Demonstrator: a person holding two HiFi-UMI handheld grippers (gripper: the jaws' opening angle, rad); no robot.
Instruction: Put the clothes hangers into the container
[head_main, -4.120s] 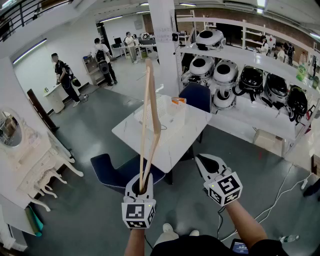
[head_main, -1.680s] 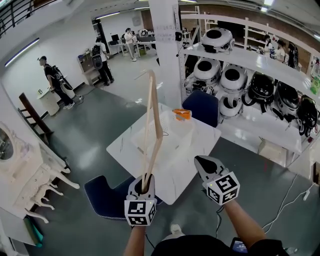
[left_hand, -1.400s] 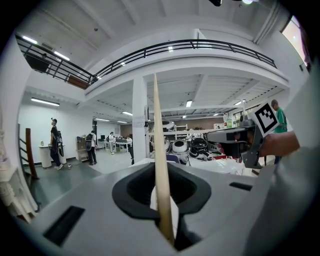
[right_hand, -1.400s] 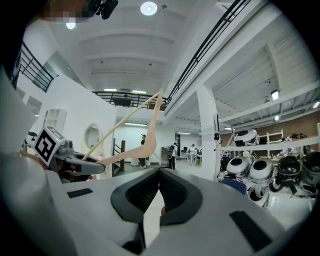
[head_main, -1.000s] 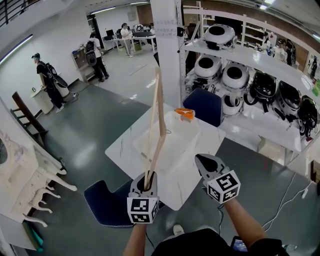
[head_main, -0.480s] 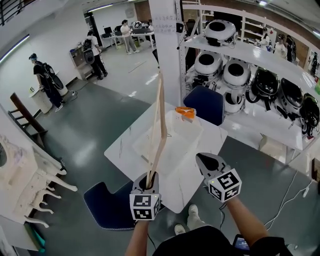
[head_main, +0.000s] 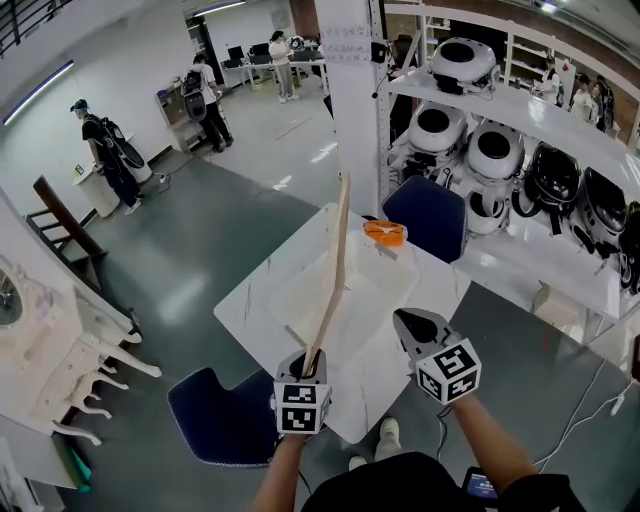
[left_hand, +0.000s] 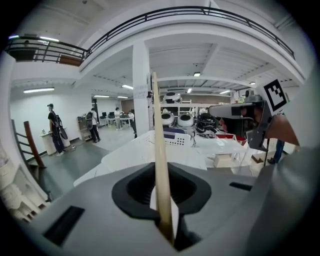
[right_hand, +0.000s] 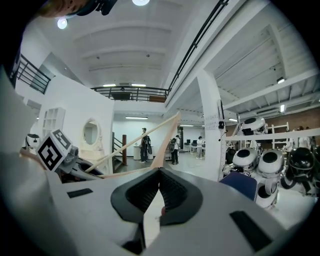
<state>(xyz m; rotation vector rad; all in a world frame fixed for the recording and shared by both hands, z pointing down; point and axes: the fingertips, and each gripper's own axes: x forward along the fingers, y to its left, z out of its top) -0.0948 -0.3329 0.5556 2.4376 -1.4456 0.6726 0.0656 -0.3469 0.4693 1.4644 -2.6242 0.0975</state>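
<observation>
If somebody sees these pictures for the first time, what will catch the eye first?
A long wooden hanger rises steeply from the left gripper, whose fingers are shut on its lower end, before the white table. At the right, white shelves carry rows of round white and black machines.

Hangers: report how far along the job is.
Done: nothing evident; I can make out no hanger inside the container. In hand: the left gripper grips one wooden hanger, upright. The right gripper is shut and empty. Left: lower that hanger into the container.
</observation>
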